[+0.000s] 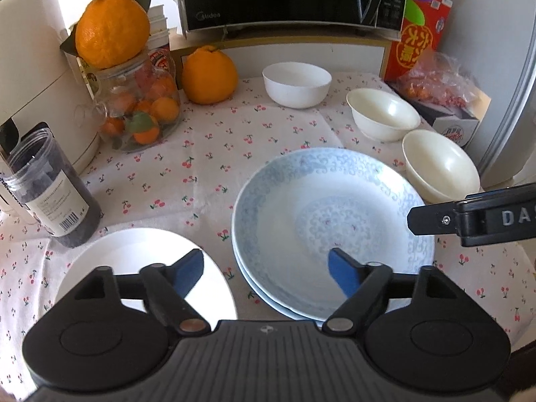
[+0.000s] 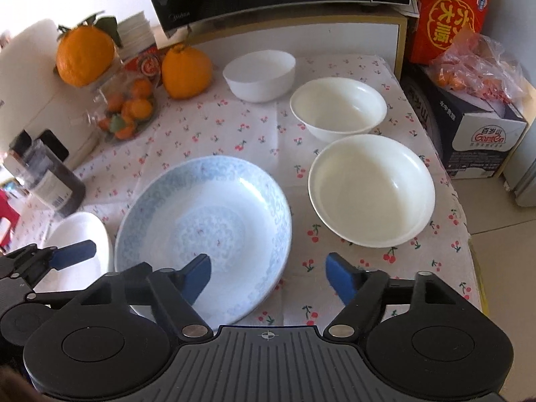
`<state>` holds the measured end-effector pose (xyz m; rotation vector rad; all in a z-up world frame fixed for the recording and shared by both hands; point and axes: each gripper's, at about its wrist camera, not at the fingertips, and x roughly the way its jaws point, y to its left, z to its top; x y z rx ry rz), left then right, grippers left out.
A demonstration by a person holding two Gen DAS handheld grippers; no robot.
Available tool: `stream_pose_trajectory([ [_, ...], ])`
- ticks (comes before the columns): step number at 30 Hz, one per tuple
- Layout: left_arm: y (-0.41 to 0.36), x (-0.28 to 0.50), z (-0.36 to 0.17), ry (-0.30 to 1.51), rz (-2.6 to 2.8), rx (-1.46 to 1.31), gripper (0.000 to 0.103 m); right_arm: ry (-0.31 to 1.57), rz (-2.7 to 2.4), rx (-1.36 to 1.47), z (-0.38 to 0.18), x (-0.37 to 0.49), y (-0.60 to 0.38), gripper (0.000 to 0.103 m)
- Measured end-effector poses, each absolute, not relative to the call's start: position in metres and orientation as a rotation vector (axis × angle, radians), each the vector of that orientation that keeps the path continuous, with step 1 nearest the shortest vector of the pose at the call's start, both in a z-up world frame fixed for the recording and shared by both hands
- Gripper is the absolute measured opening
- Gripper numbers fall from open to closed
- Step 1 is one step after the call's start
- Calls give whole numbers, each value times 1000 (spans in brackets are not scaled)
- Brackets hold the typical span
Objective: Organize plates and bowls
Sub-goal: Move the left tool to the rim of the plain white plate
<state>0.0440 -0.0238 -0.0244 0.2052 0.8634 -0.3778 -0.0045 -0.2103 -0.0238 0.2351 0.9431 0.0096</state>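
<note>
A: Where is the blue plate (image 1: pixel 331 221) relative to the grippers?

B: It lies on another plate of the same pattern, so it is a stack of 2, on the cherry cloth (image 1: pixel 207 167). The left gripper (image 1: pixel 266 271) hangs over its near left rim, 1 finger over the blue plate and 1 over the white plate (image 1: pixel 134 261) just beside it. The right gripper (image 2: pixel 268 273) is over its near right rim.

A: Do they hold it?

B: No. Both have the jaws spread wide with nothing between the pads; I see no contact with the blue plate.

A: And the bowls?

B: 3 bowls. 2 cream bowls (image 2: pixel 370 189) (image 2: pixel 338 109) stand right of the blue plate, apart from it. The white bowl (image 2: pixel 259 73) is behind it, near an orange (image 2: pixel 186 70).
</note>
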Motion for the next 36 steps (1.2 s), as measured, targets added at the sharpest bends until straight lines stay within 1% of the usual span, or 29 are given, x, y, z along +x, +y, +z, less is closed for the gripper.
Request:
stream_pose_trajectory([
  [1,-21,45,-23,862,-382,207,89,928,18,240,-22,-6,-209,88],
  [3,-15,47,-22,858,-383,208,94,901,51,242,-20,-9,-205,89],
  [6,-1,53,-23,863,-369,203,97,862,105,232,-16,-16,-193,91],
  [14,50,61,-31,868,-321,155,98,777,275,187,-13,-36,-150,92],
  [16,63,61,-34,858,-309,159,98,764,309,160,-16,-40,-138,94],
  [25,106,57,-46,814,-341,189,98,722,475,68,-31,-64,-93,94],
  [29,124,55,-50,810,-383,180,94,734,545,57,-39,-71,-76,94],
  [36,143,58,-59,872,-434,74,76,803,587,42,-58,-68,-52,94],
])
